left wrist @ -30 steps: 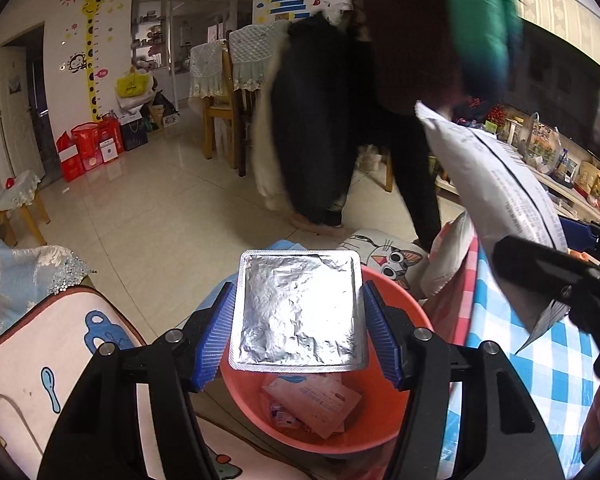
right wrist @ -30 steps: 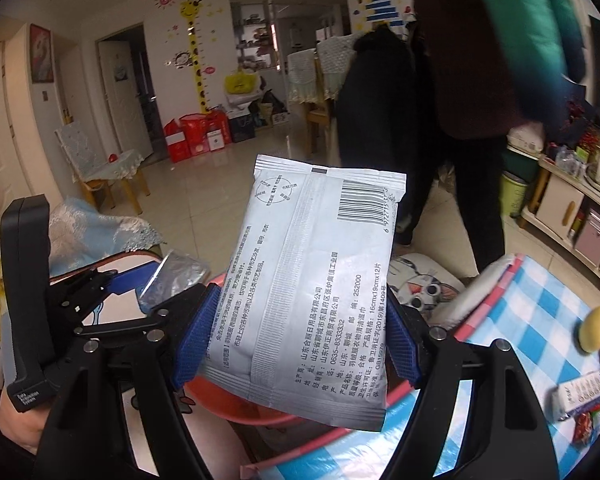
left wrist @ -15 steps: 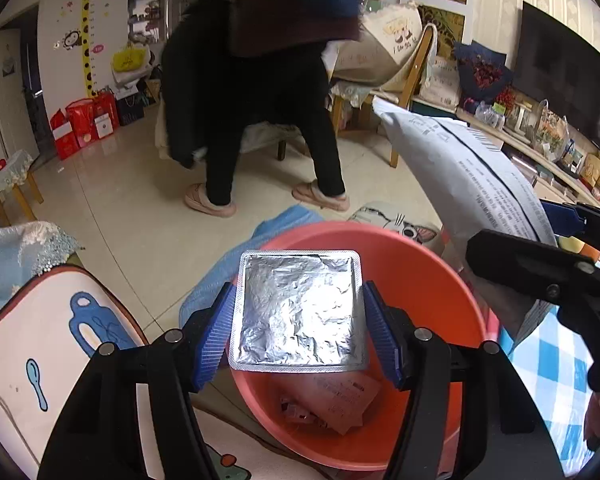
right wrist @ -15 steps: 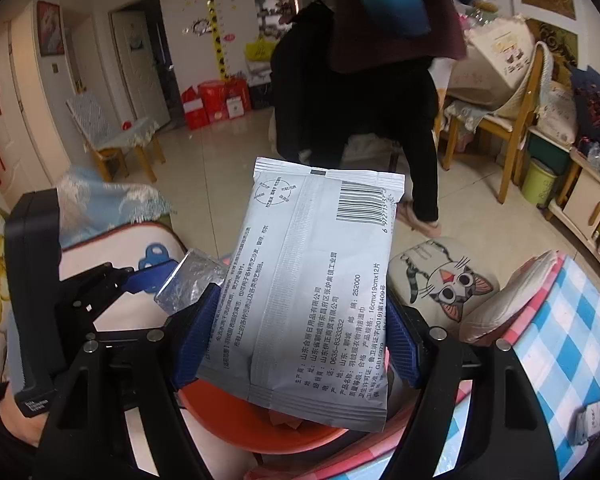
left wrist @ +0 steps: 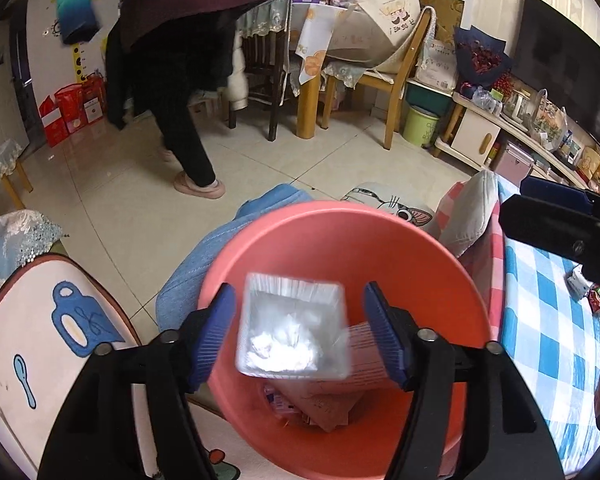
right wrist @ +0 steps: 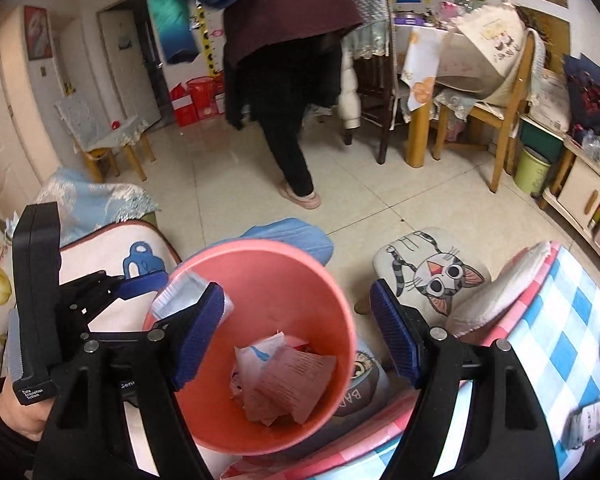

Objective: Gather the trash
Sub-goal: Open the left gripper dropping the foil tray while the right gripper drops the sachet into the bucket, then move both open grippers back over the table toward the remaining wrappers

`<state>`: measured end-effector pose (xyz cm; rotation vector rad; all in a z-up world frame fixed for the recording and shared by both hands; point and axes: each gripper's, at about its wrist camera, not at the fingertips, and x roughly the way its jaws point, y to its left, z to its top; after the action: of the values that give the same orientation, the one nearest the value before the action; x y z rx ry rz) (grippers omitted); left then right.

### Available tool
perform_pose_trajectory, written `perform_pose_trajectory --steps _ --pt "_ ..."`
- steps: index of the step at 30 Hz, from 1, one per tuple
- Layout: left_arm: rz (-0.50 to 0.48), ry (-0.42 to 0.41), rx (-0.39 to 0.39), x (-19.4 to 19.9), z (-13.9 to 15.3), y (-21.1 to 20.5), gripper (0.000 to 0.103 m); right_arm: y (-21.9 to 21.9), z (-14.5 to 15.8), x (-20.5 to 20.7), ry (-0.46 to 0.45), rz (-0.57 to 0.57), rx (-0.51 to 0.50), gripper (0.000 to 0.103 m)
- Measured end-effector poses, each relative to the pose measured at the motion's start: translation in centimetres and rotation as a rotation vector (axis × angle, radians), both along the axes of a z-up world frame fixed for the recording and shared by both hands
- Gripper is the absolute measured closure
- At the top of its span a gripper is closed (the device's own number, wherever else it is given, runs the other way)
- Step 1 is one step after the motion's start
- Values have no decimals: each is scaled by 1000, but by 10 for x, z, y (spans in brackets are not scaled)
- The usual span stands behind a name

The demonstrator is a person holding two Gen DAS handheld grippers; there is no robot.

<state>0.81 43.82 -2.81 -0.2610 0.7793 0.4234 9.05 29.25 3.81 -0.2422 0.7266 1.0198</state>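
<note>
1. Left wrist view shows our left gripper [left wrist: 300, 334] over the pink bin [left wrist: 452, 280], jaws apart and just widened; the foil pack [left wrist: 292, 332] sits blurred between the pads, touching neither that we can see.
2. Paper trash [left wrist: 324, 404] lies at the bin's bottom.
3. Right wrist view shows our right gripper [right wrist: 298, 334] with jaws apart and nothing between them, above the bin [right wrist: 300, 276], where crumpled packets [right wrist: 284, 376] lie.
4. At left, our left hand [right wrist: 18, 408] holds the other gripper at the bin's near-left rim, the pack [right wrist: 180, 300] by its pad.
5. A checked tablecloth [right wrist: 560, 344] lies at right; far off, a person [right wrist: 288, 80] stands on the tiled floor.
</note>
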Motion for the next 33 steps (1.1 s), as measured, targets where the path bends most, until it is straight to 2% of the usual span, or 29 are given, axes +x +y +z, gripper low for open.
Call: perform_pose_trajectory --steps 2,6,14,15,24,30,33 --pt "-9 -5 17 2 5 -5 31 -5 3 2 1 -8 6 27" --pt "-10 -16 42 3 13 -11 19 -15 9 1 -8 -17 17 26" --pt "-14 -43 77 0 34 -29 18 -57 19 0 -14 -76 51 24" --pt "-20 -46 79 0 37 -33 18 -63 20 1 -18 -88 52 21" --pt "-101 -86 108 6 62 -80 15 -140 25 6 -31 -196 59 19" --pt "-162 -102 123 15 75 -120 15 -204 26 8 -44 -283 74 19" --pt "-201 -107 128 24 79 -145 15 -242 24 10 -61 -342 82 15"
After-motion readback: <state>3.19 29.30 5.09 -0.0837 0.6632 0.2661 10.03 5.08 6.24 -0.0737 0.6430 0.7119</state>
